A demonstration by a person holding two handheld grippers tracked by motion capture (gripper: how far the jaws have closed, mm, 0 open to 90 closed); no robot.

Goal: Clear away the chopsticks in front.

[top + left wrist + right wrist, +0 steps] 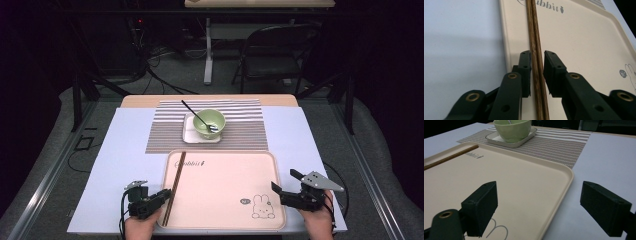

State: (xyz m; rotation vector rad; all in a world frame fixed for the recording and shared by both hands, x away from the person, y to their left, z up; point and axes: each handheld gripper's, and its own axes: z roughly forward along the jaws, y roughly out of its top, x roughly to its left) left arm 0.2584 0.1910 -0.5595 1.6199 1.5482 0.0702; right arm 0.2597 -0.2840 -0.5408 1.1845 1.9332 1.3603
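Dark brown wood marks the chopsticks (pixel 535 50), a pair lying side by side along the left edge of the cream tray (pixel 235 220), their length running from the near rim up toward the printed lettering at the tray's far left corner. The left gripper (pixel 161 195) sits at the tray's near left corner, and in the left gripper view its fingers (pixel 525 70) stand narrow on either side of the pair: the left one lies right against the wood, while a thin slit of tray shows between the right one and the sticks, so the pads bracket the chopsticks without clamping them. The right gripper (pixel 286 183) is held at the tray's near right corner, well apart from the chopsticks, with its fingers (pixel 482 205) spread wide and nothing between them; one finger hangs over the tray near the printed rabbit, the other over the pale surface (pixel 125 150) beside the rim. Beyond the tray, on a striped placemat (pixel 240 135), a green bowl (pixel 209 122) stands on a small square white plate (pixel 190 137), and a dark-handled spoon (pixel 192 112) leans in the bowl with its handle pointing up and to the left.
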